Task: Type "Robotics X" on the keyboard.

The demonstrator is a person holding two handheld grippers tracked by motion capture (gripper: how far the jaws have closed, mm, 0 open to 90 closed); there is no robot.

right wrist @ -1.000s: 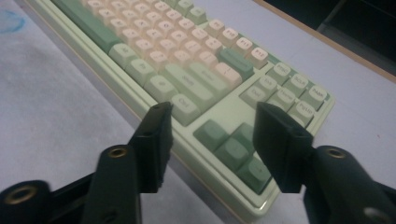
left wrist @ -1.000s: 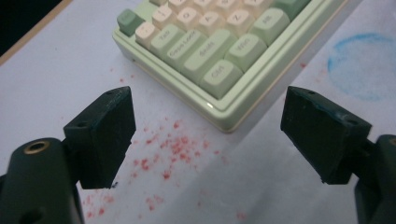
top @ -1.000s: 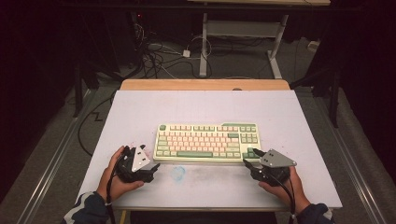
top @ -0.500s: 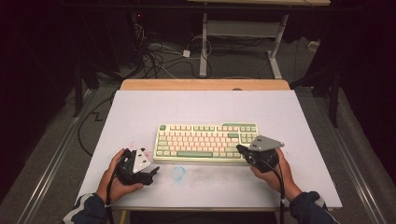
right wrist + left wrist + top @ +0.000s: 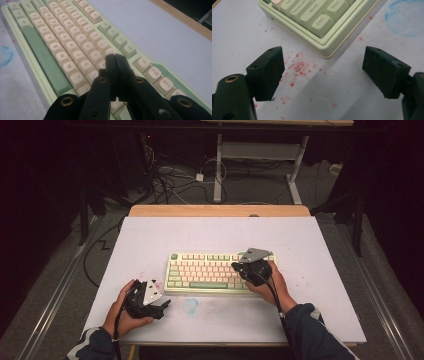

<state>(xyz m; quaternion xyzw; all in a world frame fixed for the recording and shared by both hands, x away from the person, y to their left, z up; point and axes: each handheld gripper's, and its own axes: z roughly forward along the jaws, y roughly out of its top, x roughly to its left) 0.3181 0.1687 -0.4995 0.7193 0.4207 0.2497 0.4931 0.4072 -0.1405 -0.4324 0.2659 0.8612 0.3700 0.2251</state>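
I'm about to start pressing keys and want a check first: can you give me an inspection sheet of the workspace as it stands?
Surface: white table top with a wooden far edge; red crumbs and a blue chalky smear near the front.
Job's things: pale green keyboard with cream keys, lying flat at mid-table.
Clutter: nothing seen beyond the crumbs and smear.
Grippers: left gripper open, empty, resting on the table by the keyboard's near left corner; right gripper shut, empty, over the keyboard's right part.
Cables: a black cable trails from the right gripper; loose cables lie on the floor behind.
Surroundings: dark room, white desk frame beyond.
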